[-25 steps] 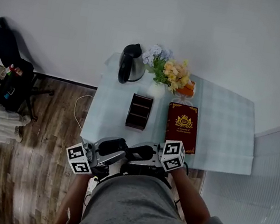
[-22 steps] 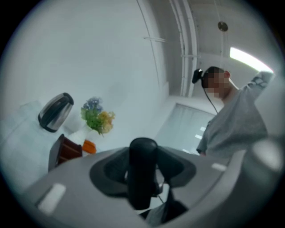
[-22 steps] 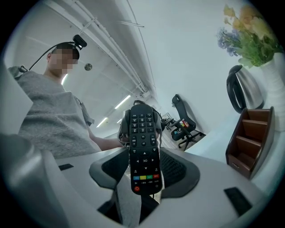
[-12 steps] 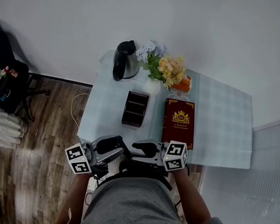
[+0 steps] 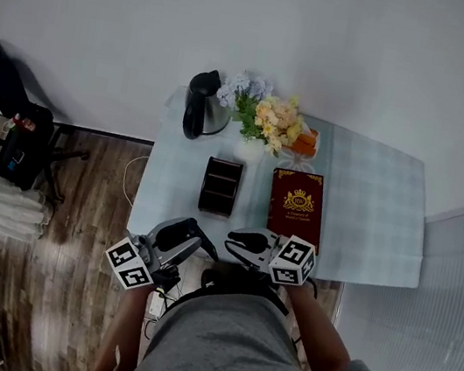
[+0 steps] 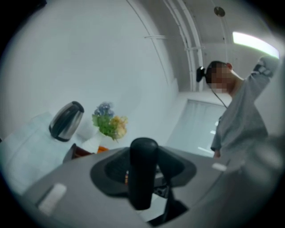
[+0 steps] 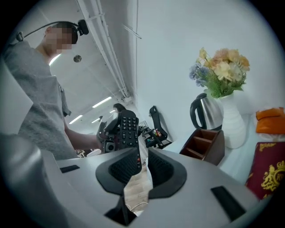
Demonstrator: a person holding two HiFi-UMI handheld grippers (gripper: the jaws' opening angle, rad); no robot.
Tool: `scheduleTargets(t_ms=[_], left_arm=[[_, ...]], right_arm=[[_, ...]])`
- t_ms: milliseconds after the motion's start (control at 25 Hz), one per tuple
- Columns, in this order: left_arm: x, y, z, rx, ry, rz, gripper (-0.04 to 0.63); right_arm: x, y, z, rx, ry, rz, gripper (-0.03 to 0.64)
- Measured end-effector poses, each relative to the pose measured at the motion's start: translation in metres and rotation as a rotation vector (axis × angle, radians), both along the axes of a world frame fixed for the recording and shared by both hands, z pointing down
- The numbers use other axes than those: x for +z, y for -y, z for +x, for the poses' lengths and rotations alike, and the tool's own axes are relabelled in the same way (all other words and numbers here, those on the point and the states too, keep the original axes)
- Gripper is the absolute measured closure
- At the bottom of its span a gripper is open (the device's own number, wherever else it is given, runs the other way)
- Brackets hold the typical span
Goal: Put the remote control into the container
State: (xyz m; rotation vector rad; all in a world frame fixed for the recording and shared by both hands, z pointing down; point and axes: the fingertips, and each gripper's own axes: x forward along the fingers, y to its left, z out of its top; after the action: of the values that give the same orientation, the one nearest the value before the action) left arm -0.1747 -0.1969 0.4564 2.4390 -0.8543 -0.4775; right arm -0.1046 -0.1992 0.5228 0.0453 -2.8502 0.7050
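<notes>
The remote control [image 7: 128, 133] is up in the air between the two hands, short of the surface [image 5: 369, 213] and well apart from the container [image 5: 220, 185]. The left gripper [image 6: 144, 167] is clenched on it. In that gripper's own view it shows only as a dark rounded bar between the pads, with no buttons visible.

The right gripper [image 7: 140, 167] has just been closing, and the remote's lower end stands between its jaws, button face showing. It lies against one pad, but a sliver of floor [image 7: 138, 189] shows between it and the other, so there is no squeeze on that side.

From the head view the remote itself is hard to pick out among the dark gripper parts, and the person's torso covers the lower frame.

The brown container sits on the surface with its compartments bare, just beside a red book [image 5: 298, 205]. Behind them stand a kettle [image 5: 200, 105] and flowers [image 5: 266, 115], which half hide an orange thing [image 5: 307, 140] I can't identify.
</notes>
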Motion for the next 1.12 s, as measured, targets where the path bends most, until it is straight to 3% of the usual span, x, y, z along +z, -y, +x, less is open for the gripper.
scheduleTargets(t_ms=[120,240,840,1120], left_arm=[[-0.001,0.009,0.001,-0.032,0.018,-0.002,0.405],[0.000,0.020,0.002,-0.078,0.045,-0.003,0.405],[0.004,0.042,0.007,-0.331,0.206,-0.030,0.405],[0.001,0.063,0.007,-0.417,0.301,-0.042,0.405]], right_arm=[[0.008,0.019,0.012,0.054,-0.059,0.080,0.586],[0.020,0.029,0.024,0.039,-0.131,0.136,0.598],[0.065,0.019,0.046,-0.208,-0.262,0.186,0.600],[0.086,0.010,0.056,-0.240,-0.277,0.156,0.600]])
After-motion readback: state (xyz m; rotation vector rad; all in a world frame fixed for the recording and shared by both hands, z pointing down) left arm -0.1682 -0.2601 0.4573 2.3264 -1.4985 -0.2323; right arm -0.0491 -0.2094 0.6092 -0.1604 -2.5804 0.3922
